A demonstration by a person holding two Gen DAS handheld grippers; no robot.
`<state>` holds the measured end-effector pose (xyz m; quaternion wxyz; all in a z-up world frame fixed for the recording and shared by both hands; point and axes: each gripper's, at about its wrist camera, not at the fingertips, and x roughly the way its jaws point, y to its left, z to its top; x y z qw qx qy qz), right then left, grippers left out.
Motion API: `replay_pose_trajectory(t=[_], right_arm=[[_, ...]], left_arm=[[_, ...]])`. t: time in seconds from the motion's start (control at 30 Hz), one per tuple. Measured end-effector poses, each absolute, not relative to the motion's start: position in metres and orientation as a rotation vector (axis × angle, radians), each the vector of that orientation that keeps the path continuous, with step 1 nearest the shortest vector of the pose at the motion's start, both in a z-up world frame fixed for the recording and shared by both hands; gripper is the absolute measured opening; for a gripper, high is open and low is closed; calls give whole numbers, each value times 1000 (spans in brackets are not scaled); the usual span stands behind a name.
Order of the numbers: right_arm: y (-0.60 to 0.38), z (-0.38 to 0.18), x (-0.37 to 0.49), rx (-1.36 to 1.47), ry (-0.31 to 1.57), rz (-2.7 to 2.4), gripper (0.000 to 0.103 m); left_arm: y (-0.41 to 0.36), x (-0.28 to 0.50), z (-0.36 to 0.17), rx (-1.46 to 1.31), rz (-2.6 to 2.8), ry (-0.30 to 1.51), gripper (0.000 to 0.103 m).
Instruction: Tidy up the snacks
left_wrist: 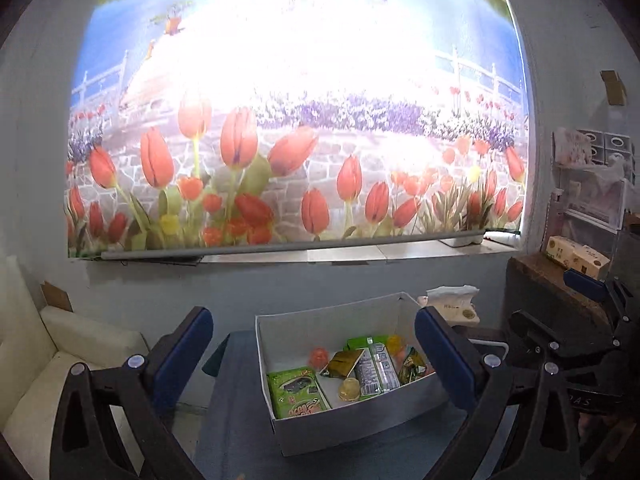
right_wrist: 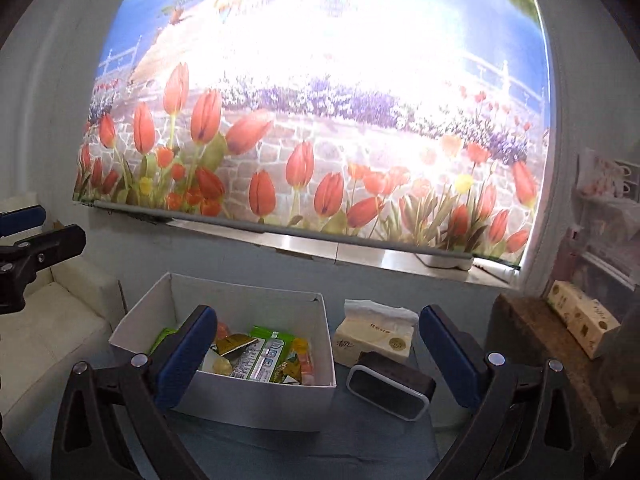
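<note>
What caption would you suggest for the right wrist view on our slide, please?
Open right tongs hover over a white box of snacks, beside a tissue pack.

Blue table [right_wrist: 280, 452]: box [right_wrist: 256, 404], tissues [right_wrist: 374, 340], perhaps speaker [right_wrist: 390, 386]

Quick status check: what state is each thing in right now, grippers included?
left gripper: open, empty
right gripper: open, empty
white box: open-topped, snacks inside
green snack pack: lying flat in box
tissue pack: opened, tissue sticking out
black speaker: lying beside box
roller blind: pulled down
</note>
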<state>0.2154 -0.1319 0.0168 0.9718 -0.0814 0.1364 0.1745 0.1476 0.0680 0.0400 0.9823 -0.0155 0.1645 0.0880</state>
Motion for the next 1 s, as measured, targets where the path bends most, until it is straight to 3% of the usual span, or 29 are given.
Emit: replay_pose_trajectory(t=[0.43, 0.63, 1.0], right_arm=[[-184, 23, 130, 92, 491, 606, 103], [-193, 18, 88, 44, 520, 627, 103], [-201, 12, 53, 28, 563, 640, 103]], left_arm=[[31, 54, 47, -69, 134, 452, 103], [19, 21, 26, -127, 82, 596, 103], [8, -15, 32, -124, 80, 602, 103]])
